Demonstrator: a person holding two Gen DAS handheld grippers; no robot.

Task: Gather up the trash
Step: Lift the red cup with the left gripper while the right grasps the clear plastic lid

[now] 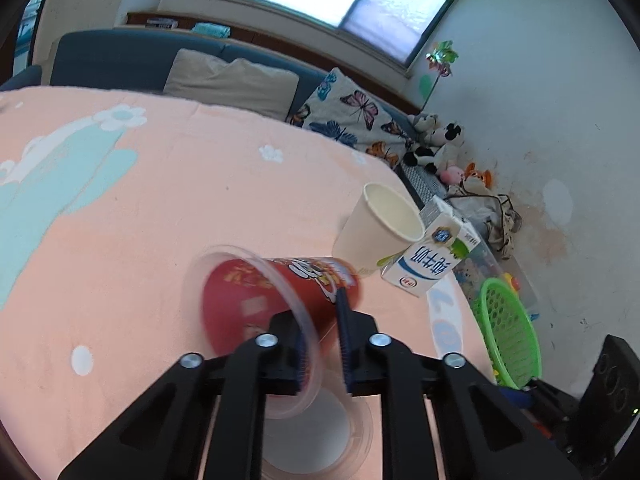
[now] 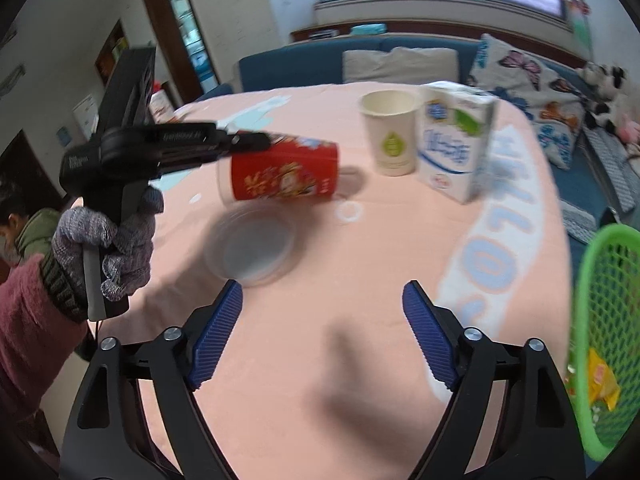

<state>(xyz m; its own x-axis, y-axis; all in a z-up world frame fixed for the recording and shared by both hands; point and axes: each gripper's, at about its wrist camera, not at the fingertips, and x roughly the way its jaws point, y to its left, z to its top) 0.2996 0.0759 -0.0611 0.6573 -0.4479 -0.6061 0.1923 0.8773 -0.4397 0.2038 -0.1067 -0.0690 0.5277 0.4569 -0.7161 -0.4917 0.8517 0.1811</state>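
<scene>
Where the person's gloved hand (image 2: 108, 248) grips a black handle at the left of the right wrist view, the left gripper (image 2: 256, 140) reaches across a table under a pink tablecloth (image 2: 280, 360) and pinches the rim of a red cup (image 2: 284, 176). The cup is tipped on its side, its mouth toward the gripper and its base toward the right. In the left wrist view the same gripper (image 1: 322, 344) has its blue pads drawn nearly together on the cup's clear rim, one inside the mouth and one outside the wall. Below the cup a clear plastic lid (image 2: 250, 246) lies flat on the cloth. Right of the red cup a white paper cup (image 2: 390, 136) stands upright, with a white milk carton (image 2: 456, 140) just beside it, also upright; whether they touch cannot be told. Nearer the camera, the right gripper (image 2: 322, 336) holds its jaws spread wide above bare cloth, with nothing between its blue pads. At the far right edge a green mesh basket (image 2: 600, 320) sits beyond the table's edge, with a yellow wrapper (image 2: 602, 380) visible inside it.
</scene>
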